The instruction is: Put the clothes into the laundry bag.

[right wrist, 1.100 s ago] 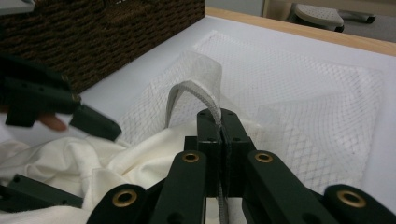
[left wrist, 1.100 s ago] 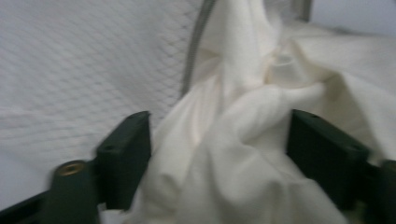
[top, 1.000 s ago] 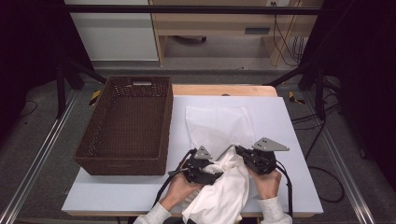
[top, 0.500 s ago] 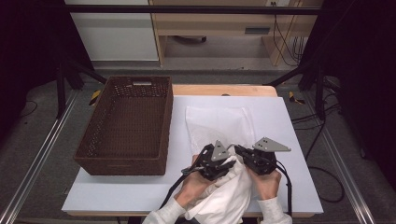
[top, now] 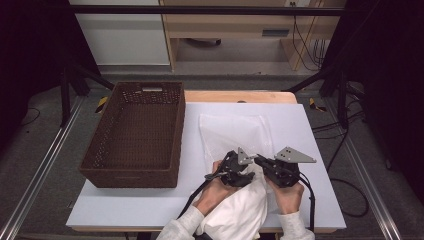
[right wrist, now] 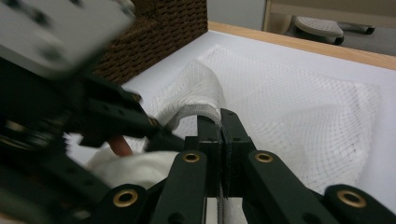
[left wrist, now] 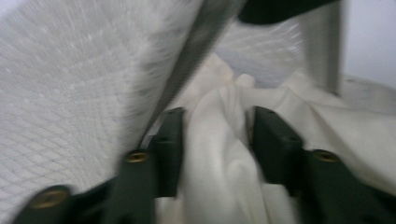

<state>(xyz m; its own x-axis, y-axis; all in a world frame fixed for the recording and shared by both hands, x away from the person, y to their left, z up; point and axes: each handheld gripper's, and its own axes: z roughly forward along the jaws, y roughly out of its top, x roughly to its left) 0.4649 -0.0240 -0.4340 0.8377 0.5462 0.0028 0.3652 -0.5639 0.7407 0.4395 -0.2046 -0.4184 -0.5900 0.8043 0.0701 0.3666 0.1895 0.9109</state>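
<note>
A white mesh bag (top: pixel 235 130) lies flat on the white table, its near edge lifted. My right gripper (top: pixel 260 161) is shut on that rim (right wrist: pixel 205 112), the jaws pressed together in the right gripper view (right wrist: pixel 220 126). A white cloth (top: pixel 240 205) bunches at the table's front edge and runs up into the bag's mouth. My left gripper (top: pixel 250 174) sits just left of the right one. Its jaws (left wrist: pixel 217 135) have just been opening and stand apart, with a fold of the cloth (left wrist: pixel 219 158) between them and mesh (left wrist: pixel 70 93) beside it.
A brown wicker basket (top: pixel 135 135) stands empty on the left of the table, close to the bag. The table's far edge is a wooden strip (top: pixel 240 96). Cables trail from both grippers off the front.
My left gripper has moved right, up against the right gripper, and pushed the cloth toward the bag's mouth. The right gripper has stayed put on the rim.
</note>
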